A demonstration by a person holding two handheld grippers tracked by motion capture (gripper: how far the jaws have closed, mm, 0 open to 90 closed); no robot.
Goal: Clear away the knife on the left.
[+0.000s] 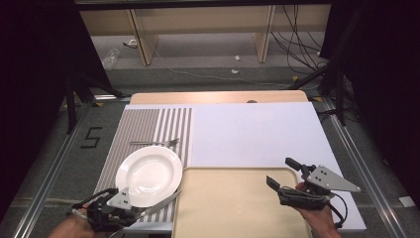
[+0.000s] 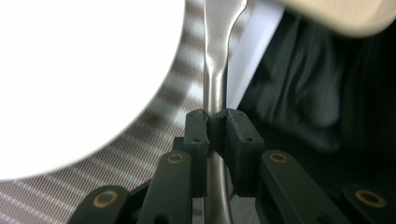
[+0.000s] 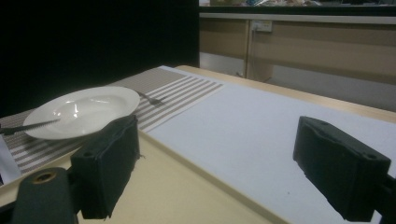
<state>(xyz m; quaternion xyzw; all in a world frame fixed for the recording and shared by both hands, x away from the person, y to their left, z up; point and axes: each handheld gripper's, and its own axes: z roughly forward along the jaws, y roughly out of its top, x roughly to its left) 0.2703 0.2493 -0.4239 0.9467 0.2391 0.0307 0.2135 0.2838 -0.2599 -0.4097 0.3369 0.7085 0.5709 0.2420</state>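
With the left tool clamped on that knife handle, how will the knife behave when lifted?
The knife is probably stiff: it looks like solid metal. The polished handle may slip or pivot in the left tool, pinched at one narrow spot. Its blade lies by the plate and could clink against it.

Dim room, dark edges; plate (image 2: 70, 70) overexposed, close-ups blurred.

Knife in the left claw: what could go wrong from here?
1. The left claw pinches the knife on its narrow handle with the long blade hanging ahead, so it may pivot or slip in the pads.
2. The blade lies right beside the white plate, which sits on the striped placemat; a swing could knock or shift the plate.
3. The beige tray edge is close on the other side, so the tip might catch it.
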